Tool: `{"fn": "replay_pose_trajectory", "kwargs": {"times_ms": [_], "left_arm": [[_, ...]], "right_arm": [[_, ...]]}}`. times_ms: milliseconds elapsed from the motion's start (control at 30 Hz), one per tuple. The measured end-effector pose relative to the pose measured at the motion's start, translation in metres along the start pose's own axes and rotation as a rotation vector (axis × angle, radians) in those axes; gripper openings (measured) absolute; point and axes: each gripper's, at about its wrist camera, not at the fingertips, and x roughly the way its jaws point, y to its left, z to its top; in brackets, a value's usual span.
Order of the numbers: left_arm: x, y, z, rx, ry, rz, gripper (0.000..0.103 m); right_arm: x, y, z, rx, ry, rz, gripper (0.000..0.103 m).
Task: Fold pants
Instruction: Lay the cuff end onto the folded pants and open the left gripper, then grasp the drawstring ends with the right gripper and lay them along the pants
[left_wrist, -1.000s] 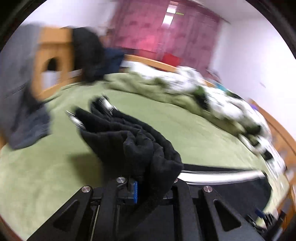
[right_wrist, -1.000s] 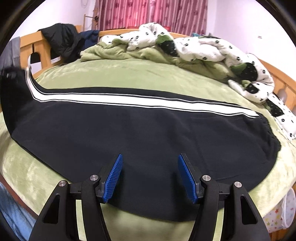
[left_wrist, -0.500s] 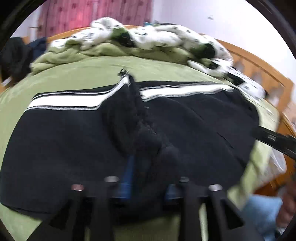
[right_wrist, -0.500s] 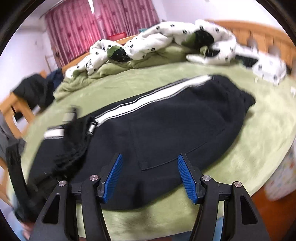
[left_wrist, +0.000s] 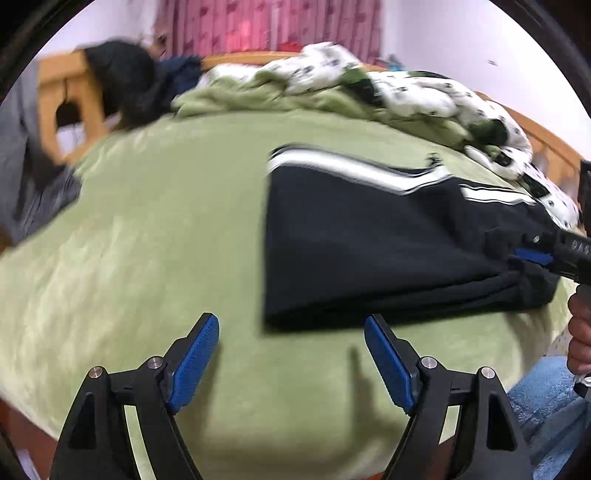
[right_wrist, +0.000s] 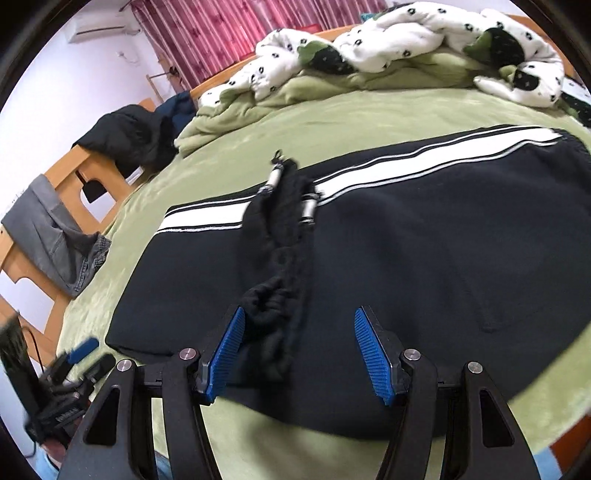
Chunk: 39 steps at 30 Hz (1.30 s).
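Folded pants (right_wrist: 406, 251) lengthwise across bed (right_wrist: 332, 118)

The pants (right_wrist: 406, 236) are looking black, with a white stripe (right_wrist: 388, 170) running down the side. The bed cover (left_wrist: 147, 240) is showing soft green. The blanket (right_wrist: 388, 40) is looking white with black spots and green bits. The curtains (right_wrist: 207, 33) are showing pink and red stripes. The gripper pads (left_wrist: 194, 363) are shining blue.
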Motion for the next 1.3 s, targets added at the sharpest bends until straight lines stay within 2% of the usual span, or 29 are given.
{"fn": "replay_pose_trajectory", "kwargs": {"times_ms": [67,100,167,200,267,300,400,500,567,667,733,767,867,967,1067,1100,1133,1167,1233,1267,1300], "left_arm": [[0.004,0.014,-0.003,-0.042,0.024,-0.045,0.080],[0.005,0.015,-0.004,-0.050,0.024,-0.044,0.080],[0.008,0.014,-0.003,-0.046,0.016,-0.033,0.080],[0.008,0.013,-0.002,-0.040,0.011,-0.034,0.080],[0.013,0.008,0.003,-0.025,0.003,-0.026,0.080],[0.015,0.005,0.005,-0.013,0.001,-0.017,0.080],[0.021,0.004,0.006,0.018,-0.003,0.011,0.080],[0.023,0.004,0.006,0.023,-0.014,0.008,0.080],[0.022,0.006,0.006,0.013,-0.026,-0.002,0.080],[0.014,0.014,0.007,-0.022,-0.070,-0.027,0.080],[0.013,0.020,0.009,-0.032,-0.080,-0.042,0.080],[0.017,0.020,0.010,-0.025,-0.060,-0.041,0.080],[0.026,0.016,0.011,-0.010,-0.036,-0.025,0.080],[0.020,0.015,0.010,-0.012,-0.062,-0.071,0.080],[0.022,0.016,0.008,-0.015,-0.051,-0.075,0.080],[0.022,0.017,0.008,-0.015,-0.052,-0.075,0.080],[0.021,0.017,0.007,-0.018,-0.057,-0.073,0.080],[0.021,0.018,0.008,-0.021,-0.062,-0.072,0.080],[0.019,0.019,0.009,-0.022,-0.071,-0.072,0.080],[0.018,0.018,0.010,-0.018,-0.079,-0.072,0.080],[0.018,0.016,0.010,-0.013,-0.080,-0.068,0.080]], "right_arm": [[0.006,0.002,0.003,0.039,0.005,0.027,0.061],[0.009,0.004,0.004,0.049,0.002,0.024,0.060],[0.014,0.011,0.006,0.026,-0.011,0.020,0.044],[0.015,0.018,0.005,-0.016,-0.004,0.026,0.023],[0.009,0.029,0.004,-0.087,-0.024,-0.014,0.017],[-0.001,0.031,0.002,-0.103,-0.053,-0.004,0.015],[-0.020,0.021,-0.004,-0.054,-0.063,0.044,0.014],[0.001,0.008,-0.016,-0.010,0.057,0.019,0.014],[0.007,0.009,-0.016,-0.012,0.073,0.021,0.016],[-0.005,0.011,-0.006,-0.006,0.025,0.072,0.024],[-0.009,0.015,0.004,-0.016,-0.015,0.066,0.046],[-0.008,0.016,0.009,-0.025,-0.022,0.045,0.050],[0.014,0.019,0.029,-0.043,0.033,0.006,0.051],[0.050,0.013,0.043,-0.025,0.114,-0.047,0.051],[0.085,0.003,0.049,0.033,0.179,-0.033,0.054],[0.087,0.005,0.052,0.033,0.151,-0.025,0.053],[0.088,0.008,0.053,0.022,0.149,0.007,0.020],[0.086,0.010,0.055,0.008,0.153,0.037,0.016],[0.059,0.004,0.064,0.034,0.032,0.097,0.013],[0.049,0.000,0.069,0.051,0.004,0.118,0.013],[0.044,-0.003,0.073,0.051,-0.002,0.101,0.013]]}}
